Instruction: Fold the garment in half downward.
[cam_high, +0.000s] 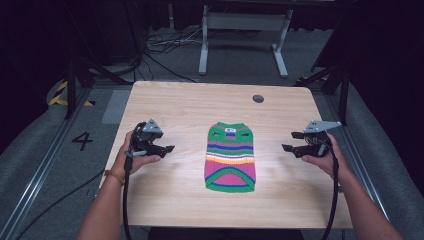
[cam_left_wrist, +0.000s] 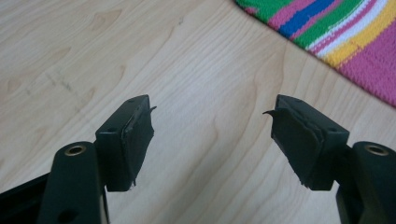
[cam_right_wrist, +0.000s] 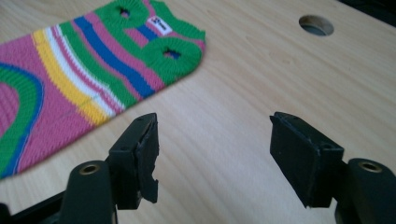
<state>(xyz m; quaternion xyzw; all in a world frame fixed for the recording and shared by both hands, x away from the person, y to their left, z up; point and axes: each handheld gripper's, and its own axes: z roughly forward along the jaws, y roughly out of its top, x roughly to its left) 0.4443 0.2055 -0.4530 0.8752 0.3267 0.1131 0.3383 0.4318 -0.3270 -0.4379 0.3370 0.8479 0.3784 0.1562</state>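
A small striped knitted garment (cam_high: 230, 157) is laid flat at the middle of the light wooden table (cam_high: 190, 105), and all places below are given relative to it. Bands of green, blue, pink, white and yellow are seen across it, with a green-edged neck end pointed toward the far side of the table and a rounded green and blue hem toward the person. A small white label (cam_right_wrist: 158, 25) is seen between two green-ringed openings at the neck end in the right gripper view.

The left gripper (cam_high: 169, 148) is held to the left of the garment, well apart from it, in the person's left hand (cam_high: 134, 155). Its jaws are spread wide and nothing is gripped between them; in the left gripper view bare wood is seen in the gap, and an edge of the garment is seen beyond the jaws at the upper right.

The right gripper (cam_high: 291, 141) is held to the right of the garment, also well apart from it, in the right hand (cam_high: 324, 159). Its jaws are likewise set wide apart and empty, with bare table between them.

A round hole (cam_high: 258, 98) in the tabletop is seen beyond the garment, slightly to its right. A grey metal frame (cam_high: 243, 35) is seen on the floor past the far edge of the table.
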